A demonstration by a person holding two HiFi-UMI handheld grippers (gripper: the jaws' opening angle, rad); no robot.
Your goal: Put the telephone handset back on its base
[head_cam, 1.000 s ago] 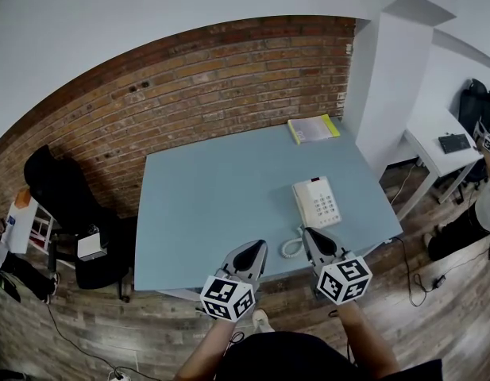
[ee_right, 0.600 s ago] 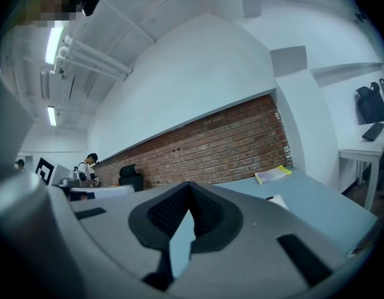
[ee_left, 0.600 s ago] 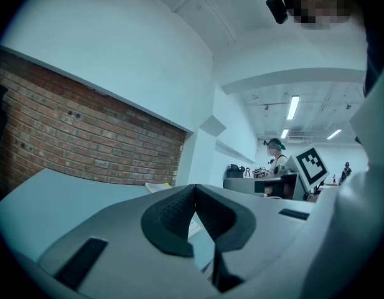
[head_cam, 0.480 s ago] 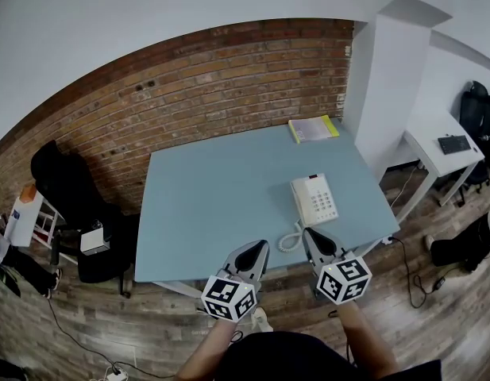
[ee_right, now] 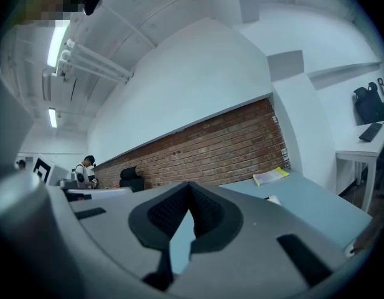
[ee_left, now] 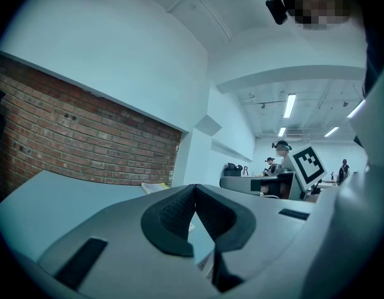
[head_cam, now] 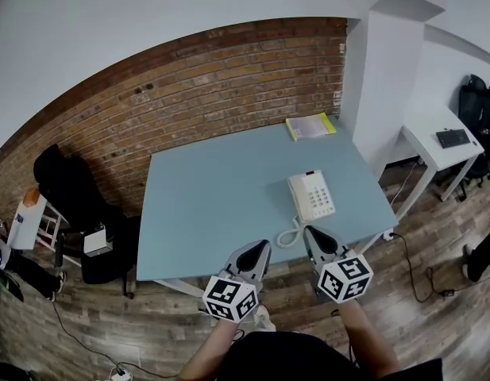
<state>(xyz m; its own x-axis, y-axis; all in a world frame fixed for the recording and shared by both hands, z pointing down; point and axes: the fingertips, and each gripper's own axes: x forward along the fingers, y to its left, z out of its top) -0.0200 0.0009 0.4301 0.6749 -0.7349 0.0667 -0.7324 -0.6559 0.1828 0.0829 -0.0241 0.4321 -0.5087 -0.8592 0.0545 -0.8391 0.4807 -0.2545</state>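
A white telephone (head_cam: 312, 196) lies on the right half of the blue-grey table (head_cam: 213, 197), and its coiled cord (head_cam: 291, 233) hangs at the near edge. The handset seems to rest along the left side of the base. My left gripper (head_cam: 263, 245) hovers at the table's near edge, left of the cord, jaws shut and empty. My right gripper (head_cam: 309, 231) is just right of the cord and short of the phone, also shut on nothing. In the left gripper view the left gripper (ee_left: 195, 186) points over the table. The right gripper (ee_right: 190, 184) does the same in its view.
A yellow-edged book (head_cam: 311, 126) lies at the table's far right corner by a white pillar (head_cam: 380, 78). A brick wall (head_cam: 189, 94) runs behind. A black chair (head_cam: 66, 187) stands at the left, a white desk (head_cam: 429, 145) with a keyboard (head_cam: 453, 138) at the right.
Both grippers have kept their place and stayed shut. The head view has drifted slightly, and the person at the right edge has nearly left the picture.
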